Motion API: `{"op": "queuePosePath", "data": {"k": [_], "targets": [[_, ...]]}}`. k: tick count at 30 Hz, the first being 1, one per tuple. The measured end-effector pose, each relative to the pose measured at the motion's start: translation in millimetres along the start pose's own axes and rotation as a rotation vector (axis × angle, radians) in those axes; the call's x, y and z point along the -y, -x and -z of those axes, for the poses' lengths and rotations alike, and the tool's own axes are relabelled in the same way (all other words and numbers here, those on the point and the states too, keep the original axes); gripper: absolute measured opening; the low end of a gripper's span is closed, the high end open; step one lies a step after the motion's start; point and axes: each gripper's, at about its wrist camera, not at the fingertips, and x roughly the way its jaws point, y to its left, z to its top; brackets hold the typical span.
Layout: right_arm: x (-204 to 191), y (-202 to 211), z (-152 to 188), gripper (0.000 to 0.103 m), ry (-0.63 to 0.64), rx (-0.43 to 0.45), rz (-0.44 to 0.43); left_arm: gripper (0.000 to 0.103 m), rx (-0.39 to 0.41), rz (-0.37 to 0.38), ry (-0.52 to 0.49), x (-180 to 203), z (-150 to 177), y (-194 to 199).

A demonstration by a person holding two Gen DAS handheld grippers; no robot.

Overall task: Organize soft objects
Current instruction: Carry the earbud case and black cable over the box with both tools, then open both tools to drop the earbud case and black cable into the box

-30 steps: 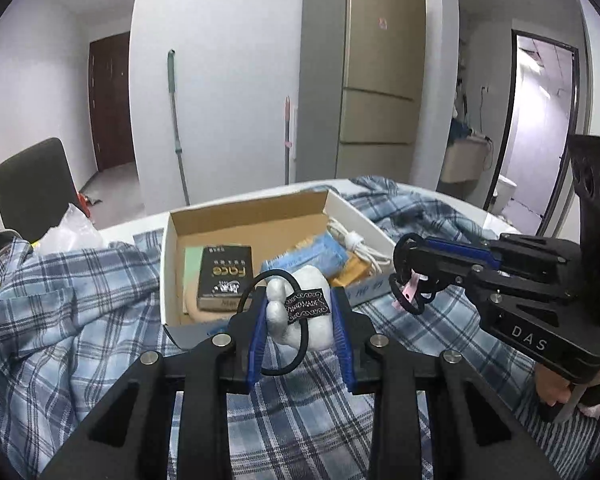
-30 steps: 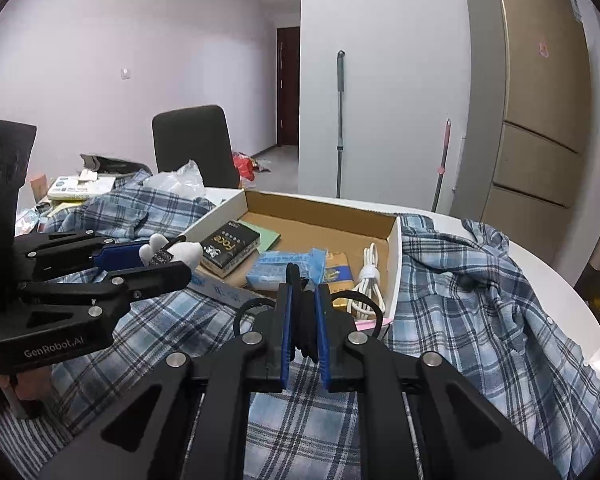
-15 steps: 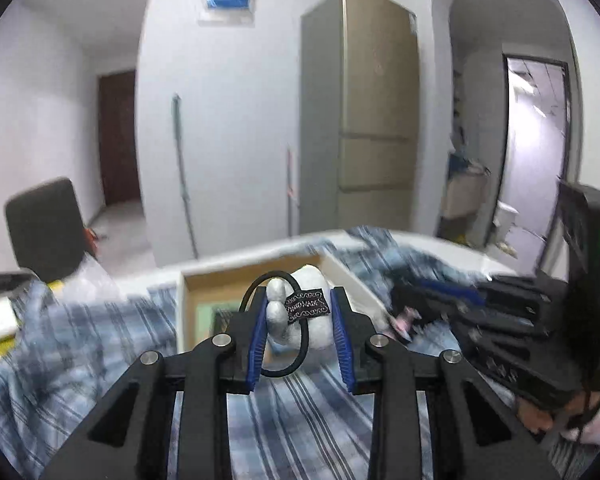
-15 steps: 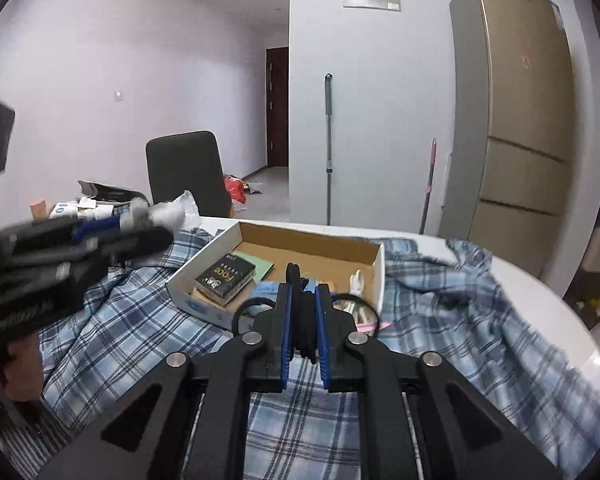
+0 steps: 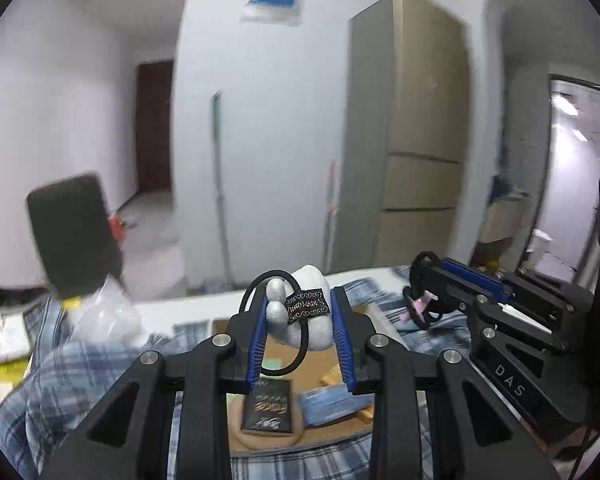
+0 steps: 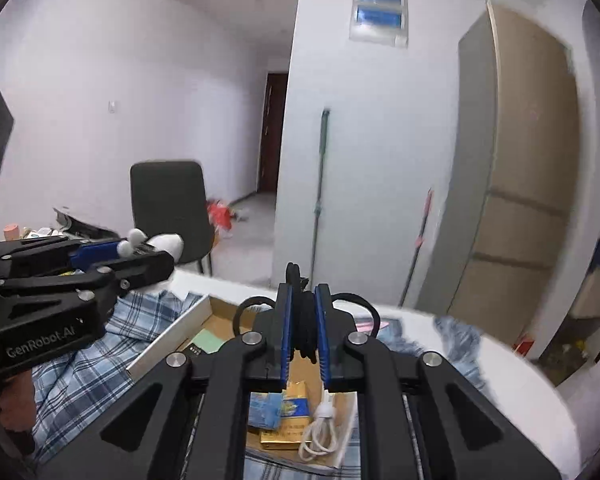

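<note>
Left gripper (image 5: 299,322) fingers clench white plush hair tie (image 5: 309,320): light, squashy; hold plush body. Right gripper (image 6: 303,330) grasps black elastic bands (image 6: 303,320).

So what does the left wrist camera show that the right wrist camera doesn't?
Only the left wrist view shows the black packet lying in the cardboard box, and the left tool head-on, shut on the white plush hair tie. Only the right wrist view shows the white cable in the box and the right tool head-on, shut on black hair ties. Both show the box, plaid shirt, fridge and dark chair.
</note>
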Motion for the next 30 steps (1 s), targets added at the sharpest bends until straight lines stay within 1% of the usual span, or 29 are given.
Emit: {"op": "queuePosePath", "data": {"k": [1, 2, 3, 6, 8, 9, 11, 12, 15, 18, 21, 23, 24, 25, 27, 28, 29, 30], "targets": [[3, -12, 2, 0.011, -0.015, -0.039, -0.038, 0.032, -0.025, -0.029, 0.016, -4, -1, -8], [6, -25, 5, 0.011, -0.032, -0.076, -0.057, 0.032, -0.045, -0.038, 0.038, -9, -1, -14], [9, -34, 9, 0.011, -0.047, -0.107, -0.065, 0.032, -0.063, -0.022, 0.053, -13, -1, -21], [17, -58, 23, 0.011, -0.086, -0.165, -0.074, 0.032, -0.115, -0.031, 0.011, -14, 7, -39], [18, -68, 31, 0.011, -0.079, -0.181, -0.065, 0.032, -0.181, -0.008, 0.005, -17, 14, -57], [18, -72, 36, 0.011, -0.076, -0.191, -0.064, 0.032, -0.219, 0.02, 0.036, -22, 19, -67], [18, -79, 42, 0.011, -0.078, -0.219, -0.071, 0.032, -0.256, 0.048, 0.072, -27, 27, -79], [19, -83, 44, 0.011, -0.083, -0.229, -0.077, 0.032, -0.274, 0.038, 0.067, -28, 32, -86], [20, -90, 49, 0.011, -0.088, -0.25, -0.08, 0.032, -0.303, 0.019, 0.043, -29, 44, -98], [19, -94, 55, 0.011, -0.087, -0.264, -0.082, 0.032, -0.335, 0.014, 0.06, -33, 53, -105], [20, -95, 56, 0.011, -0.092, -0.272, -0.088, 0.032, -0.357, -0.008, 0.065, -35, 57, -109], [21, -96, 56, 0.011, -0.098, -0.276, -0.093, 0.033, -0.361, -0.007, 0.069, -36, 60, -110], [22, -96, 57, 0.011, -0.098, -0.279, -0.094, 0.039, -0.365, -0.009, 0.073, -36, 61, -110], [22, -97, 57, 0.012, -0.1, -0.281, -0.091, 0.057, -0.367, -0.011, 0.075, -37, 61, -110], [24, -96, 57, 0.023, -0.105, -0.28, -0.079, 0.082, -0.362, -0.023, 0.078, -38, 61, -109], [26, -95, 57, 0.04, -0.107, -0.272, -0.061, 0.082, -0.355, -0.031, 0.079, -38, 60, -108], [27, -93, 56, 0.063, -0.111, -0.254, -0.037, 0.082, -0.337, -0.047, 0.079, -38, 59, -105], [29, -89, 54, 0.07, -0.117, -0.229, -0.018, 0.082, -0.308, -0.063, 0.078, -38, 57, -101]]}}
